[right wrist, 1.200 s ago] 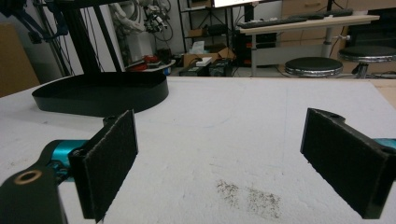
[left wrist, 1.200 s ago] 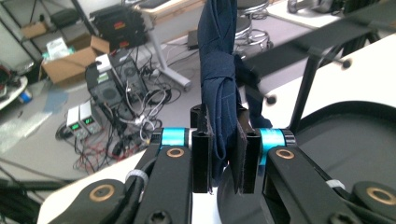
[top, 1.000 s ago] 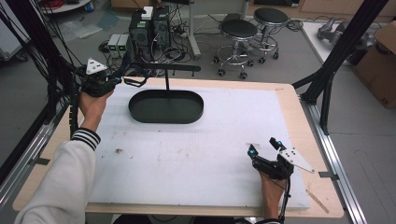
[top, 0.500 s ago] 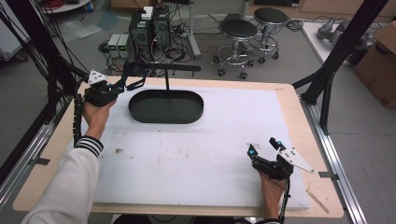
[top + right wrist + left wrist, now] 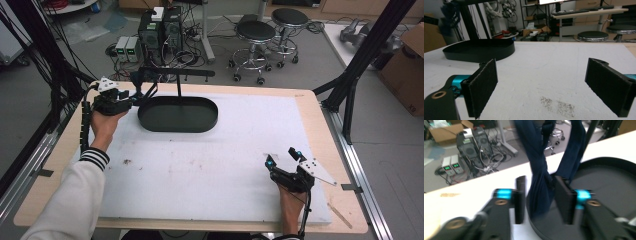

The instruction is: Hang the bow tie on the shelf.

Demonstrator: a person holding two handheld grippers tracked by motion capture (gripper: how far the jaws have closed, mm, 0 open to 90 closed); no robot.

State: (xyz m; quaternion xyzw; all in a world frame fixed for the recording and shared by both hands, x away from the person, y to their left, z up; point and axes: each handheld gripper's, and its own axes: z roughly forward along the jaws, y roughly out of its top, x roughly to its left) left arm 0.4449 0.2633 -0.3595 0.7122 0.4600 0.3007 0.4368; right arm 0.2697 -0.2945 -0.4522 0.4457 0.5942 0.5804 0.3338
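Worktop (image 5: 210,170) is covered with a white sheet; black oval tray (image 5: 177,114) sits at its far left with a T-shaped rack (image 5: 179,75) rising from it, so the hung cloth ends over the tray. Dark blue cloth (image 5: 541,170) drapes off the rack bar, hanging low at the tray's left rim, within easy reach. Left claw (image 5: 540,197) has just been opening; its jaws flank the cloth without pinching it, probably a release. Right claw (image 5: 541,87) is spread wide, empty, parked near the worktop's near right corner, out of the way.
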